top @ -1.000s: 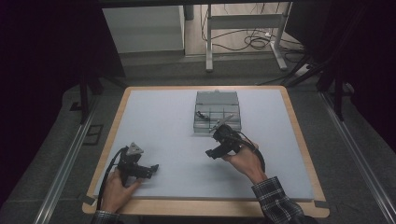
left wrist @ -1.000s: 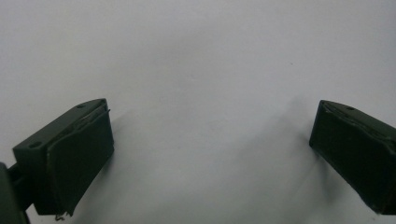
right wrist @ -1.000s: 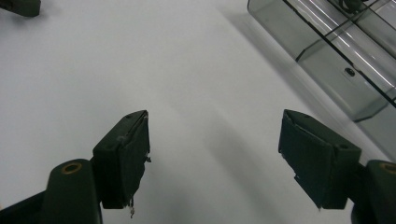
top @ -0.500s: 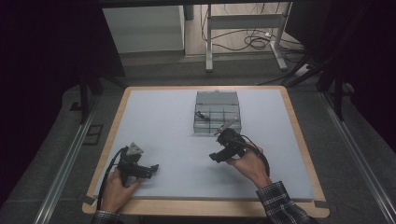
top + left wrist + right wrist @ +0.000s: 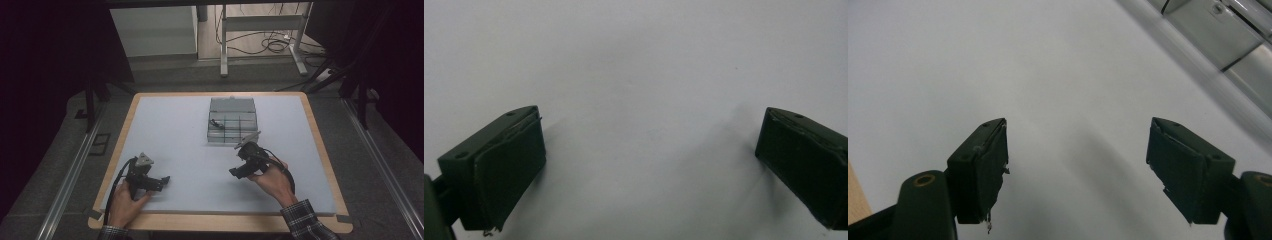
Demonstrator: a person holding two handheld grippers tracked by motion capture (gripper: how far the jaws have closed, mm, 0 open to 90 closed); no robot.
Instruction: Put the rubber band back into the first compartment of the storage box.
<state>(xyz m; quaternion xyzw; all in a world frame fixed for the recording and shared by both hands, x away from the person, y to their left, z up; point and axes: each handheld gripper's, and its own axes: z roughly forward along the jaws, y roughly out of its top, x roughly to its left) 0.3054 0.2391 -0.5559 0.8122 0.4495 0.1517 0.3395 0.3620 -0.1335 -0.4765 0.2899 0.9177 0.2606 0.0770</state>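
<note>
Tongs both open and empty; right tongs (image 5: 239, 169) nearer, with compartment box (image 5: 232, 120) at their 12 o'clock, left tongs (image 5: 162, 181) well apart.

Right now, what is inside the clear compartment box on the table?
In the clear compartment box, one small dark item lies in a left compartment. The other compartments look empty, but the far part is hazy, so its contents cannot be judged.

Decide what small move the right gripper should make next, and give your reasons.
Probably a short reach forward toward the clear compartment box. The right gripper hovers just short of it with jaws wide apart and nothing between them, and a small dark part lies in a left compartment. The left gripper rests open, far off.
</note>
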